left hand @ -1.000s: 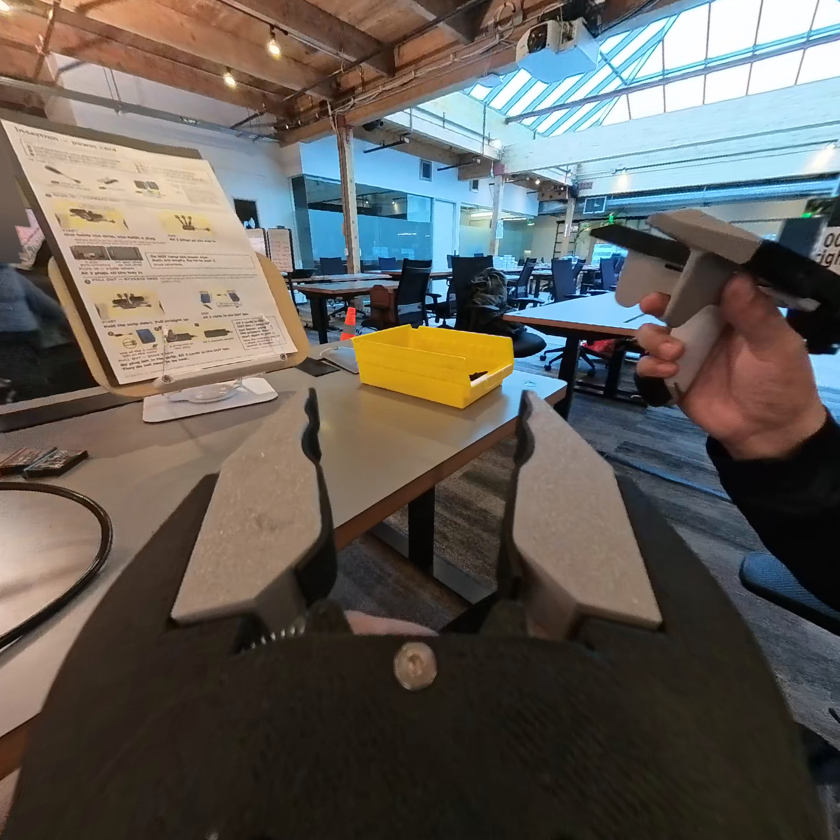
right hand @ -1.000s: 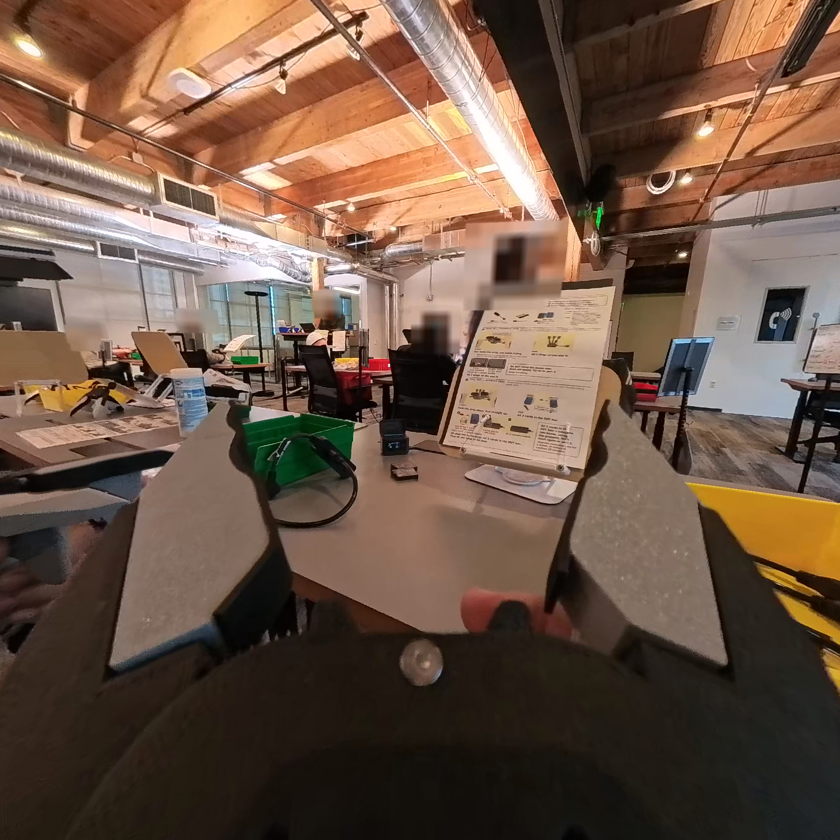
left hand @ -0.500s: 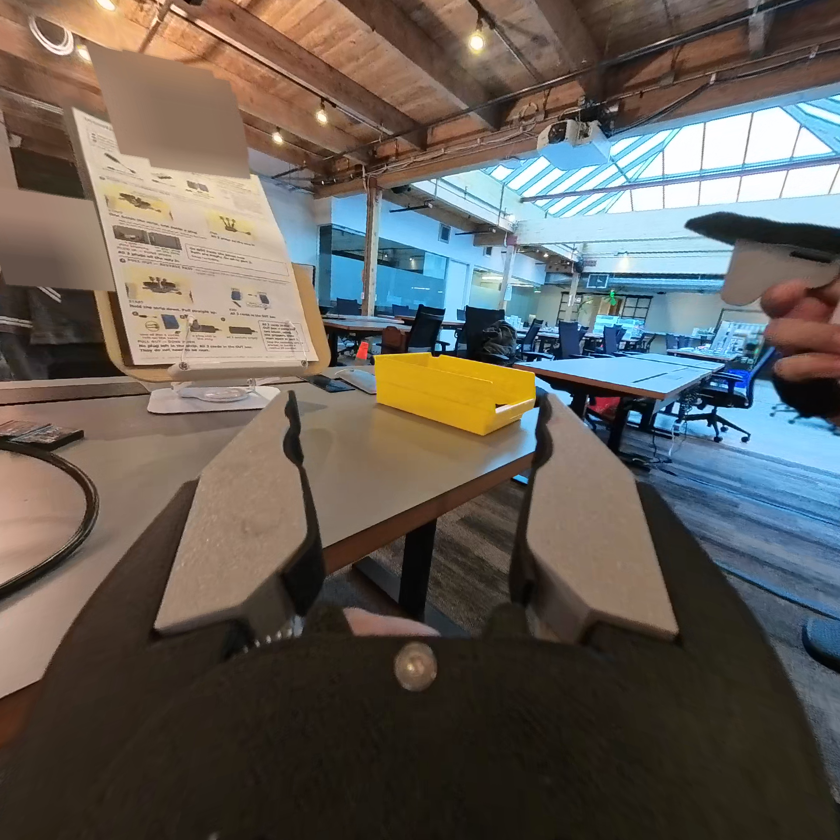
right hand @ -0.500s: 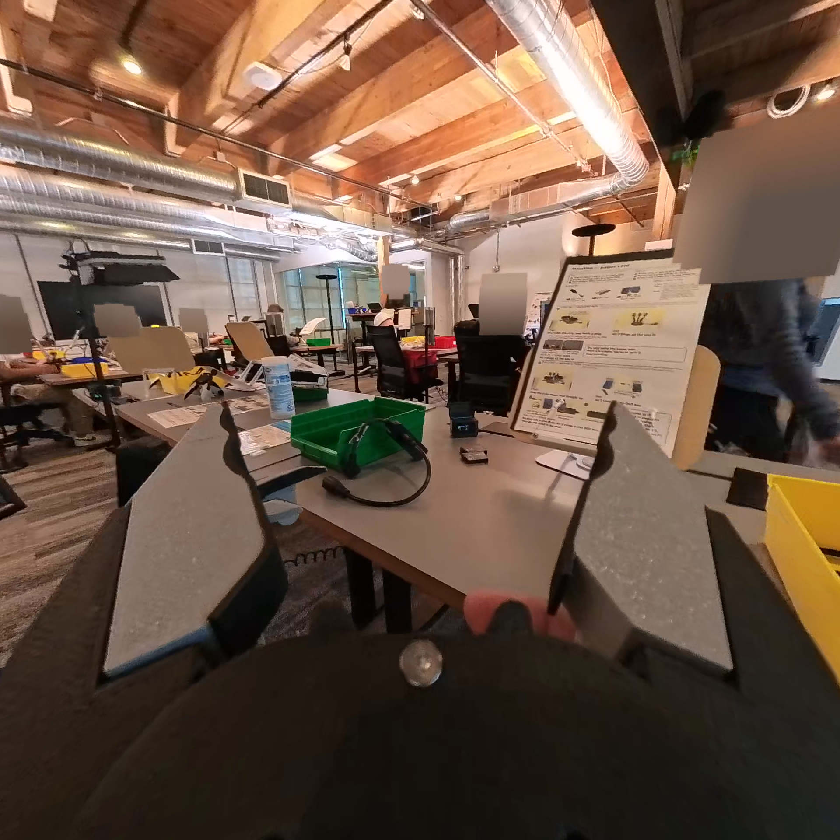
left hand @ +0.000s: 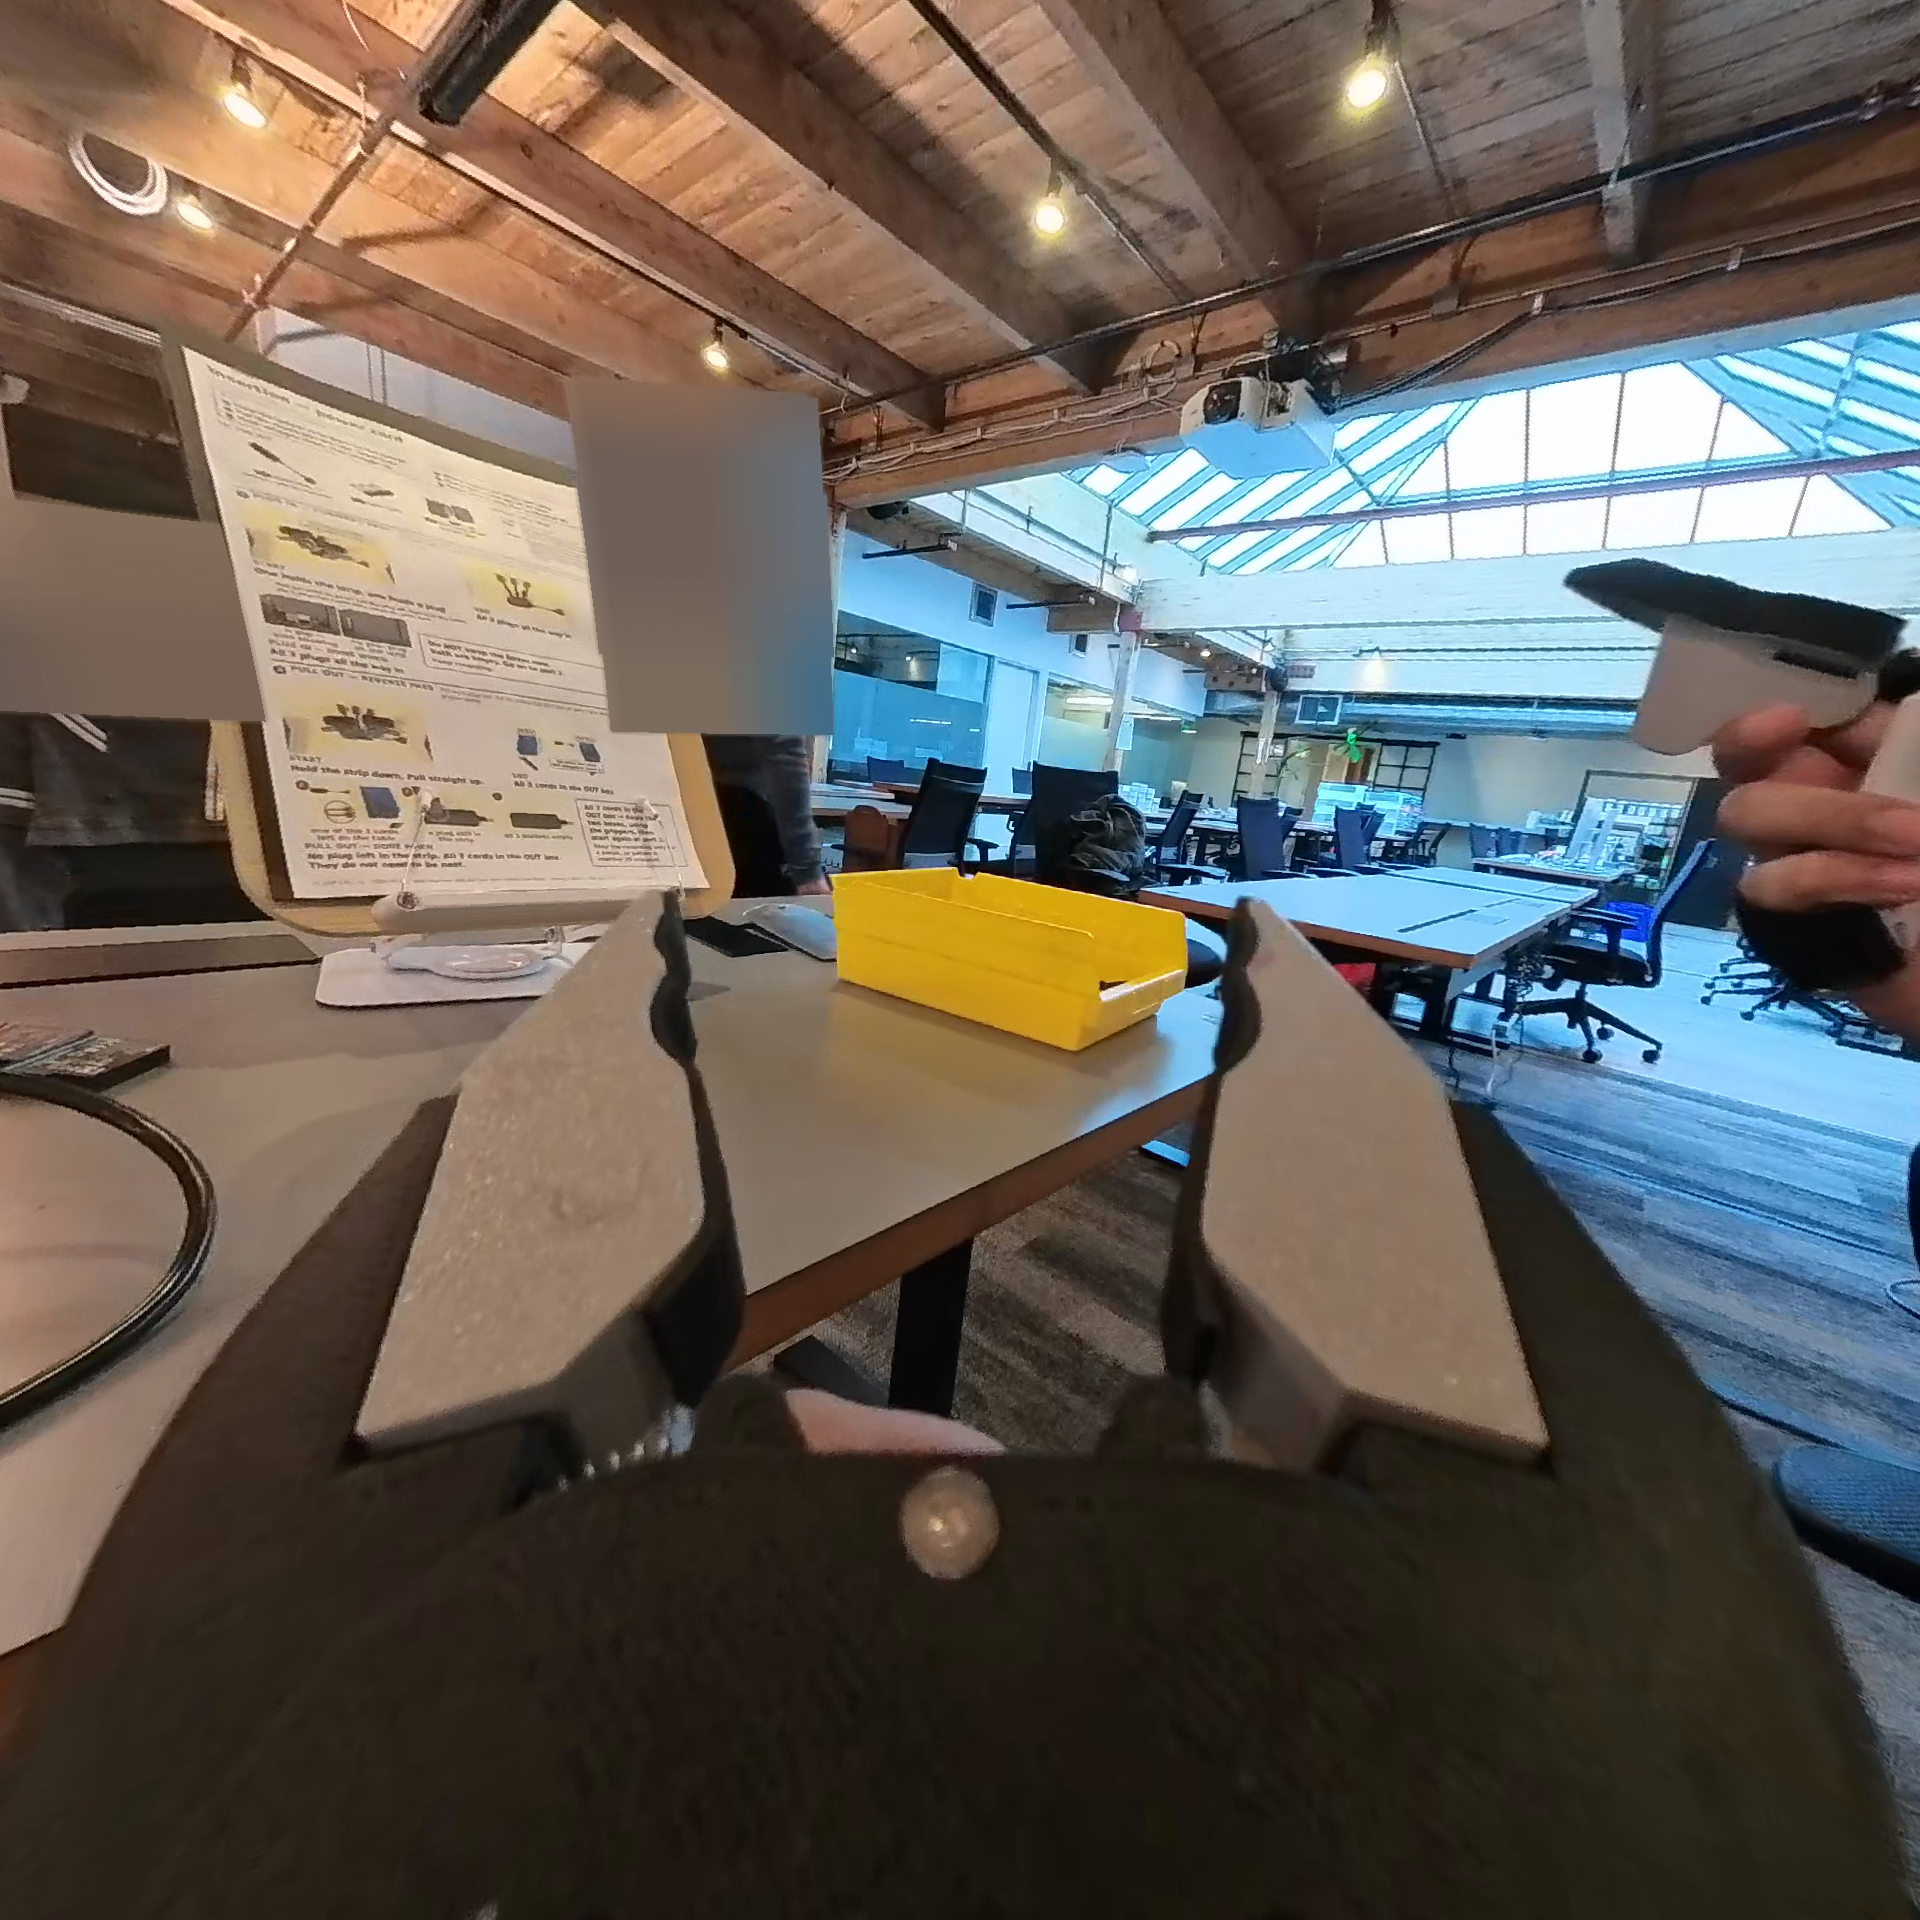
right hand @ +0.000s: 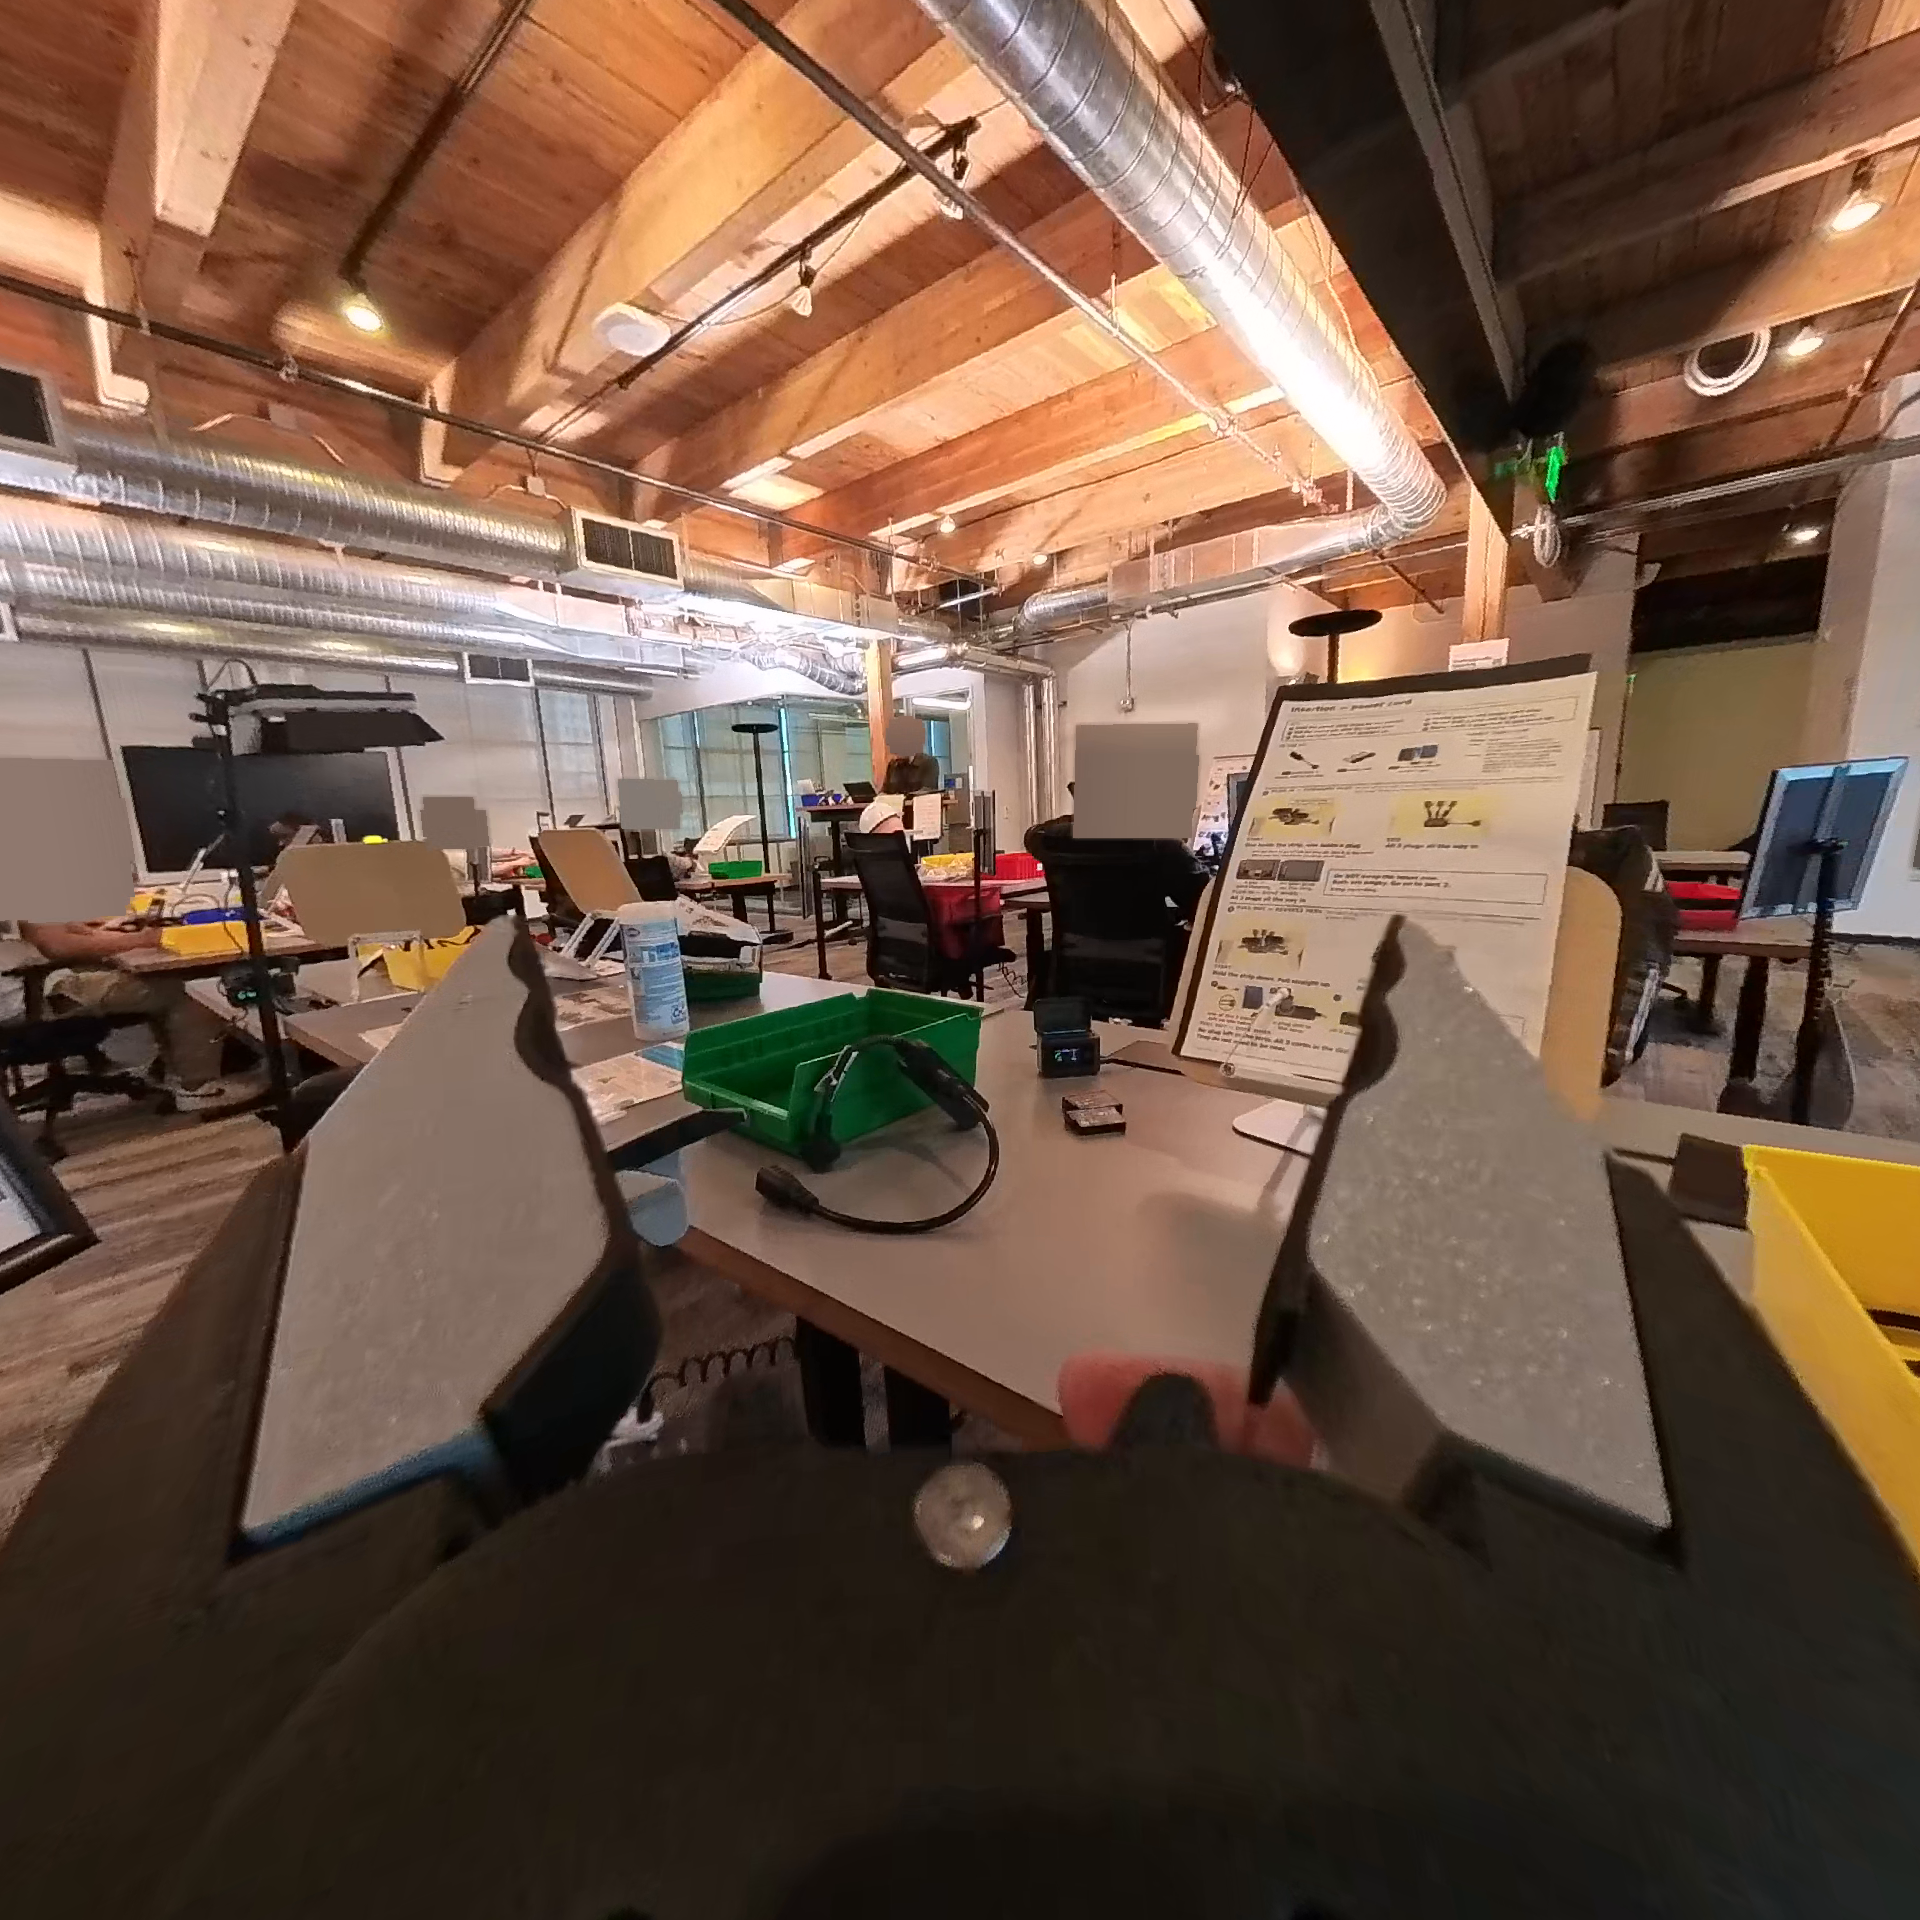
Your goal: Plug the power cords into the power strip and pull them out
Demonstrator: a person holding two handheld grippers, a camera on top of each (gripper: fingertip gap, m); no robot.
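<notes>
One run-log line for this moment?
phase: pre-grasp | left gripper: open, empty | right gripper: open, empty | power cord: draped from green bin onto table | power strip: unseen

In the left wrist view the black power cord (left hand: 156, 1236) runs off the left edge, so only one curved stretch of it shows on the desk (left hand: 904, 1101), and its plugs are out of sight. The right gripper (left hand: 1745, 665) is cut by the right edge there; its fingertips fall outside the picture. The yellow bin (right hand: 1829, 1320) is cropped at the right edge of the right wrist view, and what lies inside it is too little seen to name. The green bin (right hand: 821, 1060) hides part of a second cord's (right hand: 914, 1153) length. The instruction sheet (right hand: 1392, 862) is partly covered by a gripper finger (right hand: 1455, 1195). No power strip can be made out in either view.
</notes>
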